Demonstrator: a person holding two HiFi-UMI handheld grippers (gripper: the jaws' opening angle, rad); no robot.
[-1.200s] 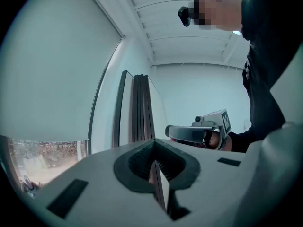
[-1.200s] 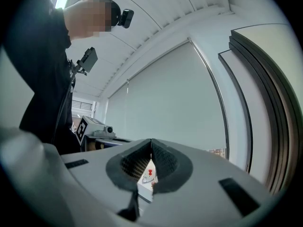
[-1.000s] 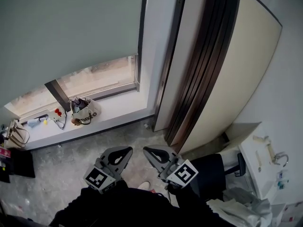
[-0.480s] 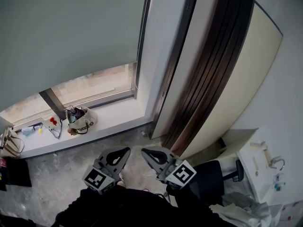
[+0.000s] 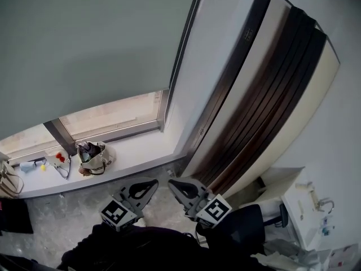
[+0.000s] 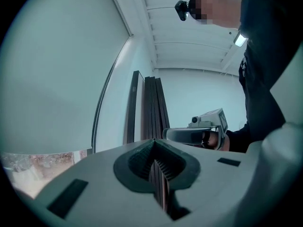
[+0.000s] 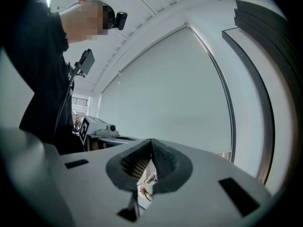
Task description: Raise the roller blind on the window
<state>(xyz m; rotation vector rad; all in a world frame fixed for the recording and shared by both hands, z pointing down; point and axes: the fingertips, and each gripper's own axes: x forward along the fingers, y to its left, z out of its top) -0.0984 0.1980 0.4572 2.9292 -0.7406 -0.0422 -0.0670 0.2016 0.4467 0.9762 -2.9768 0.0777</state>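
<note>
Blind [image 5: 84,38] hides most of the window [image 5: 113,114], its top cut off.

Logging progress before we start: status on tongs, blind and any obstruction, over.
Left tongs and right tongs shut, empty, held low. Roller blind mostly down, untouched. Handbag on sill below it.

Head view downward, others upward, blind [image 5: 84,38] shared

We count one blind [image 5: 84,38]; two grippers, the left gripper [image 5: 149,184] and the right gripper [image 5: 172,184]; two bags, a bag [image 5: 91,158] and a second bag [image 5: 5,180] at the left edge; and one chair [image 5: 243,226].
</note>
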